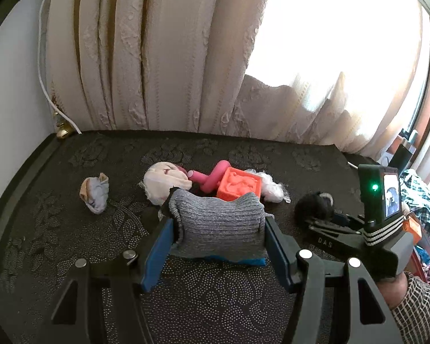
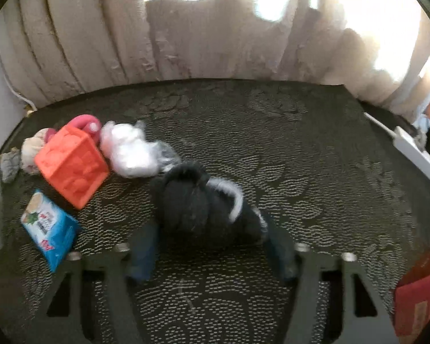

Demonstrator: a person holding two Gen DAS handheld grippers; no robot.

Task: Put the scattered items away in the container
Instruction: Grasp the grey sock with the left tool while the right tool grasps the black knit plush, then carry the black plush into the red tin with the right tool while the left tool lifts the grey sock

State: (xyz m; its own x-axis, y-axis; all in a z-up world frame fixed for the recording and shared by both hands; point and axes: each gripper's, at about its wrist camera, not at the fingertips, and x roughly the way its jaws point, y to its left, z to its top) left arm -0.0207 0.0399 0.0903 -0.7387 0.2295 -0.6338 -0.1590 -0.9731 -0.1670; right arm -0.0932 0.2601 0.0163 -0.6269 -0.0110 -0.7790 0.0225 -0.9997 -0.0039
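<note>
The left gripper (image 1: 219, 238) is clamped on a grey knit piece (image 1: 218, 220), its blue pads pressing both sides, with a blue packet (image 2: 50, 233) just under it. The right gripper (image 2: 212, 250) has its jaws on either side of a black sock ball (image 2: 197, 203) with a white-trimmed cuff; the view is blurred, so whether the pads actually press on it I cannot tell. Still scattered on the dark patterned cloth (image 1: 71, 229) are an orange cube (image 1: 239, 185), a pink tube (image 1: 212, 179) touching it, a white bag (image 2: 129, 152), a cream bundle (image 1: 164, 182) and a small grey sock (image 1: 96, 192) off to the left. No container clearly shows; a red-orange box (image 2: 415, 306) at the right edge of the right wrist view may be it. The risks, as I judge them: the sock ball is soft and round, so a shallow bite could let it roll or unravel; the knit piece may drag the packet.
</note>
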